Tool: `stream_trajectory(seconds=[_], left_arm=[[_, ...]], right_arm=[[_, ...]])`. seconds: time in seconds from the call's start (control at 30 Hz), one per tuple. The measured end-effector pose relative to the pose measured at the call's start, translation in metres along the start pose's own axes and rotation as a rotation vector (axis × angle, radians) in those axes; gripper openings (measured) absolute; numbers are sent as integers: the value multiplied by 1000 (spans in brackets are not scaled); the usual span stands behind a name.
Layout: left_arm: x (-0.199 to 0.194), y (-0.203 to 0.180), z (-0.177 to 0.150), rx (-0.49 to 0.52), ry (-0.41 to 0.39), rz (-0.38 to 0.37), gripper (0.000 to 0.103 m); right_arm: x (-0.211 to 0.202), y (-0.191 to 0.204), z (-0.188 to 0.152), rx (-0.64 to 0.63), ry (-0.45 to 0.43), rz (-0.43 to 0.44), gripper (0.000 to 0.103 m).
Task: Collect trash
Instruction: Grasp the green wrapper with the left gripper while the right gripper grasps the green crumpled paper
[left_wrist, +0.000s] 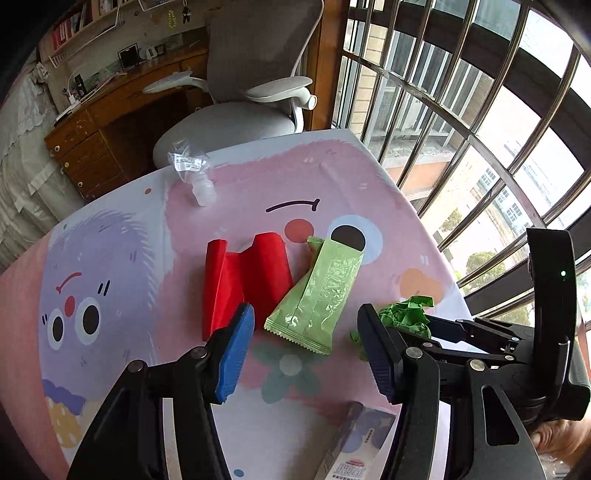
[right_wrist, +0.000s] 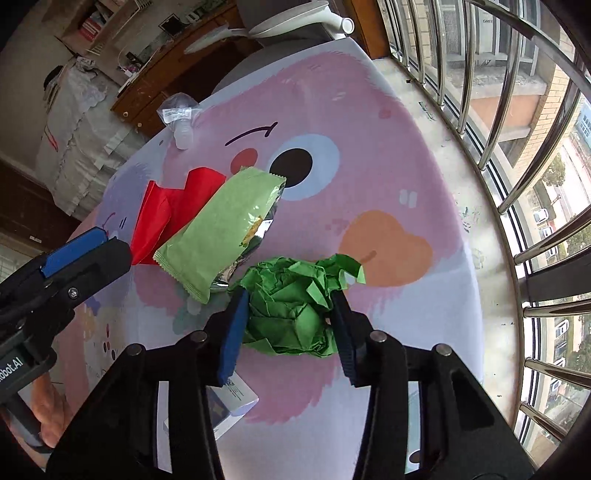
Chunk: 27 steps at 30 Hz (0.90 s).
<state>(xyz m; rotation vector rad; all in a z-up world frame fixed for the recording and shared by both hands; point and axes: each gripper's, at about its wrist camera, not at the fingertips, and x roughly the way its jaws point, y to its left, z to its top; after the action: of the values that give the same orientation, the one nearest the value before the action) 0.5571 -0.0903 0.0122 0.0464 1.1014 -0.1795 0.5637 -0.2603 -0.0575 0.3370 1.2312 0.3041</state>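
Grey office chair (left_wrist: 255, 74); wooden desk (left_wrist: 122, 110); barred window (left_wrist: 461, 92).

Bright daylight came in through the barred window (left_wrist: 461, 122) on the right; sky beyond was blown out white. Bench (left_wrist: 332, 177) was evenly lit, shadows soft and faint. Green wrapper (left_wrist: 317, 295) showed small glare spots on its foil. Strong fisheye bending curved the window bars; corners vignetted to black. Focus was sharp throughout, the far desk (left_wrist: 122, 110) dimmer.
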Motion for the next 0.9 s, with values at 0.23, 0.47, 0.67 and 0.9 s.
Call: stream_trajectory(seconds=[0.23, 0.47, 0.67, 0.9], left_arm=[[51, -23, 18, 72, 40, -20, 59], [94, -36, 23, 114, 111, -20, 59], [121, -44, 19, 144, 187, -13, 49], [120, -37, 8, 107, 178, -20, 27]], right_arm=[[-8, -30, 12, 68, -44, -43, 41], [-13, -40, -2, 82, -47, -40, 41], [-17, -38, -8, 75, -41, -39, 41], [-24, -33, -20, 67, -42, -38, 41]])
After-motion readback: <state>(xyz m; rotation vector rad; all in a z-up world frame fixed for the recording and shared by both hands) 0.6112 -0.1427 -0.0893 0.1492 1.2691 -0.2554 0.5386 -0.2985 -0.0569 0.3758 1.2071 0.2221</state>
